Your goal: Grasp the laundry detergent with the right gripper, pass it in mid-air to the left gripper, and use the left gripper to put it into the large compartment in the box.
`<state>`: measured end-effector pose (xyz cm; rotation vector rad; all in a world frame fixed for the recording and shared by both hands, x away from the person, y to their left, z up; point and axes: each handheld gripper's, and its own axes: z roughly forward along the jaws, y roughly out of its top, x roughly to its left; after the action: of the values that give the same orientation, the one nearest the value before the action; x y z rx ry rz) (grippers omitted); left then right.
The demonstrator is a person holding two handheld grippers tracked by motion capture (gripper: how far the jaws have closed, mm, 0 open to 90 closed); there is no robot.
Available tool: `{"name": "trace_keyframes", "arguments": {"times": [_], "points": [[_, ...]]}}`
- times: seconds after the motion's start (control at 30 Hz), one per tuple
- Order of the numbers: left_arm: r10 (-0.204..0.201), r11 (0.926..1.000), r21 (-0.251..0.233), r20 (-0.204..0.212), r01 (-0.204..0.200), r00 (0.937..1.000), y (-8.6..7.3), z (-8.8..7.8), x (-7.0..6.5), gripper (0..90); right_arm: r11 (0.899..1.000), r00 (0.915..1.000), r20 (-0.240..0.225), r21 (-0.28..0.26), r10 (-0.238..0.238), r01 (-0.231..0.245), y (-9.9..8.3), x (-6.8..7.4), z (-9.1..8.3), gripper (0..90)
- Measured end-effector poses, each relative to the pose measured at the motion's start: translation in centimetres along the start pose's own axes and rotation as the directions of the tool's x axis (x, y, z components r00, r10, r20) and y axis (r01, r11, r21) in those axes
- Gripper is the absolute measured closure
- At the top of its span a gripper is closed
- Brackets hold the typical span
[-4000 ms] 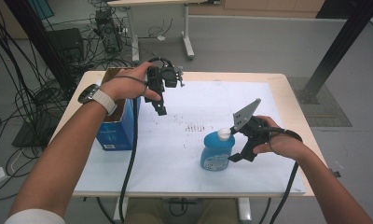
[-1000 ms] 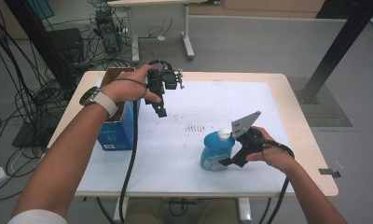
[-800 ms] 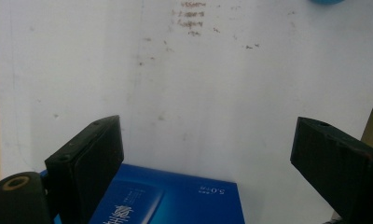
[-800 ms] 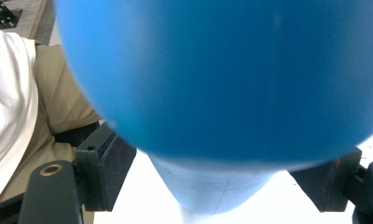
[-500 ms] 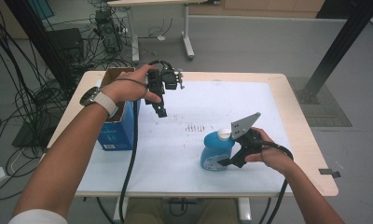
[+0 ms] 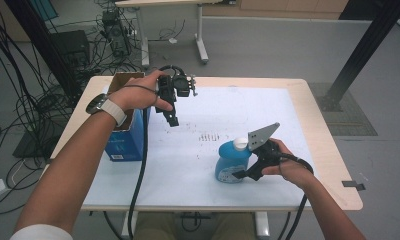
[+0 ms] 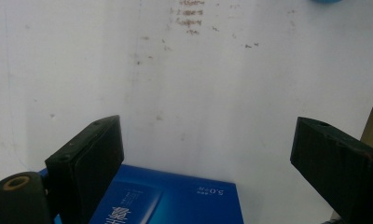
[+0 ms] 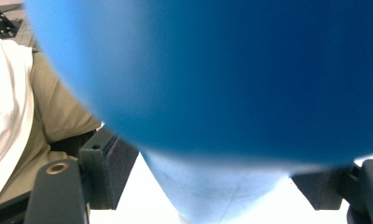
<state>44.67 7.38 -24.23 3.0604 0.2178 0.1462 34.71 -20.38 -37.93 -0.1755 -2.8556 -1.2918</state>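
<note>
Blue bottle (image 6: 231,161): squat, rounded, white cap, upright near your edge of the bench (image 6: 333,165), right of centre. Right claw (image 6: 239,174) has just been closing around its body; whether the pads press yet, you cannot tell. Off-centre squeeze could tip or squirt it. Farther off, left claw (image 6: 172,119) spread, empty, beside blue box (image 6: 122,142).

High cam overhead; gripper cams close, all sharing blue bottle (image 6: 231,161).
</note>
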Motion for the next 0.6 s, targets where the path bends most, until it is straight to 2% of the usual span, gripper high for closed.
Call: {"name": "trace_keyframes", "arguments": {"times": [0.6], "points": [[-0.006,1.0000,-0.001,0.001,0.006,1.0000,-0.08,0.02,0.04,9.9,0.999,0.9999,0.006,-0.033,0.009,-0.009,-0.35,-0.04,0.22,25.9]]}}
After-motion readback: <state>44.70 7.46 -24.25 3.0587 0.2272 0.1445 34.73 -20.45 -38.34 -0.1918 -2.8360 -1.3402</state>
